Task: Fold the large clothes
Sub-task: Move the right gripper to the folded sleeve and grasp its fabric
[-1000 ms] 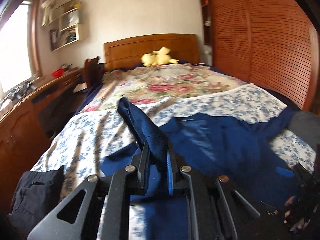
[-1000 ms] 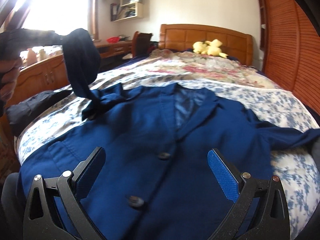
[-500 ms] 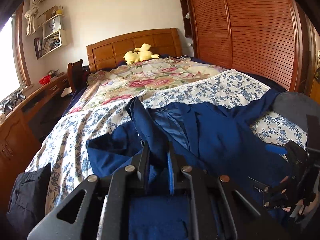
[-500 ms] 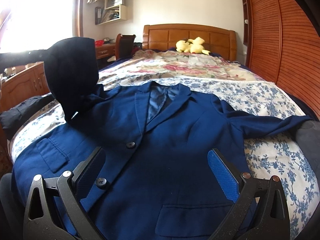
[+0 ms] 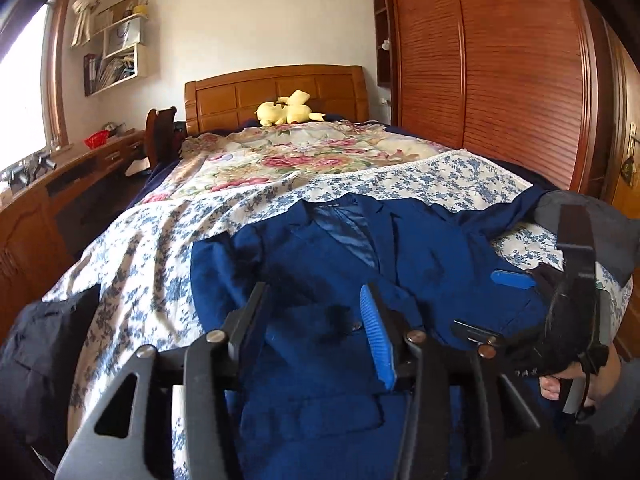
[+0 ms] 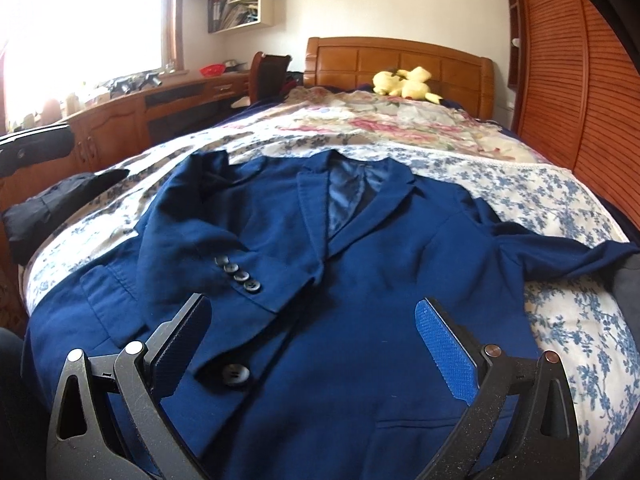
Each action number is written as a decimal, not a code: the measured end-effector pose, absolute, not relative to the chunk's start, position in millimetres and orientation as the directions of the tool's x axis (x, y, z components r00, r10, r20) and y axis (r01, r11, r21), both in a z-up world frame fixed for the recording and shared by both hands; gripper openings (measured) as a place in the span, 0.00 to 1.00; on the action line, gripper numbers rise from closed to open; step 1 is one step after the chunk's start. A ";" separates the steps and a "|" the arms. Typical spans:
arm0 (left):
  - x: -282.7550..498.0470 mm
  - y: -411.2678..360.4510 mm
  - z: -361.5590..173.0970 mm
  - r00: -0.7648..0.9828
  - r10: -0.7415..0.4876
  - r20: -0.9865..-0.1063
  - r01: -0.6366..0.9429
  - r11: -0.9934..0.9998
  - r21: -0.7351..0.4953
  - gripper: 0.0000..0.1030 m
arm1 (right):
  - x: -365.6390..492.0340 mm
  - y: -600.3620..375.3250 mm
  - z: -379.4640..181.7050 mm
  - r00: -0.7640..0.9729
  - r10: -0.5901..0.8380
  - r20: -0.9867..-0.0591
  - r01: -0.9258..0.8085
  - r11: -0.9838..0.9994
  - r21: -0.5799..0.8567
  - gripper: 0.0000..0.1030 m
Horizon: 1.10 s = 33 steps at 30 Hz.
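Observation:
A navy blue jacket [image 6: 380, 280] [image 5: 424, 248] lies front up on the flowered bed cover, collar toward the headboard. One sleeve [image 6: 208, 248] is folded across its front, the buttoned cuff [image 6: 238, 274] resting near the middle. The other sleeve [image 6: 560, 252] stretches out to the right. My left gripper [image 5: 312, 292] hovers low over the jacket's front with its jaws opening and nothing between them. My right gripper [image 6: 312, 304] stands wide open above the lower front, empty; the left wrist view shows it at the right [image 5: 516, 280], held by a hand [image 5: 560, 384].
A dark garment [image 6: 52, 208] [image 5: 44, 352] lies at the bed's left edge. A yellow plush toy [image 5: 286, 112] sits by the wooden headboard [image 5: 276, 88]. A slatted wardrobe [image 5: 500, 80] runs along the right, a wooden desk [image 6: 140, 112] along the left under the window.
The left gripper carried the sleeve over the jacket's front, came down and let it go. Its jaws went from shut on the sleeve to open. The right gripper stayed open.

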<state>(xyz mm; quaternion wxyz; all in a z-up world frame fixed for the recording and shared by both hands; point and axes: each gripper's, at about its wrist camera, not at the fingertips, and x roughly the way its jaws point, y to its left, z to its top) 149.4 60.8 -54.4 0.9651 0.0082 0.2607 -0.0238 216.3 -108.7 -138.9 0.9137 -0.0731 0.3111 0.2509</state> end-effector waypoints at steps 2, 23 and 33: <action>144.3 72.6 -61.4 0.865 -0.045 -0.500 0.038 0.999 -0.025 0.53 | 216.8 -99.7 -141.4 0.670 0.419 -0.613 -0.515 0.857 0.023 1.00; 114.2 119.6 -99.9 0.855 0.045 -0.516 -0.076 0.996 -0.040 0.54 | 227.6 -62.6 -165.4 0.583 0.440 -0.683 -0.565 0.824 0.048 0.99; 115.2 120.2 -101.4 0.853 0.053 -0.520 -0.084 0.996 -0.037 0.54 | 228.6 -47.4 -183.7 0.502 0.451 -0.738 -0.628 0.777 0.048 0.76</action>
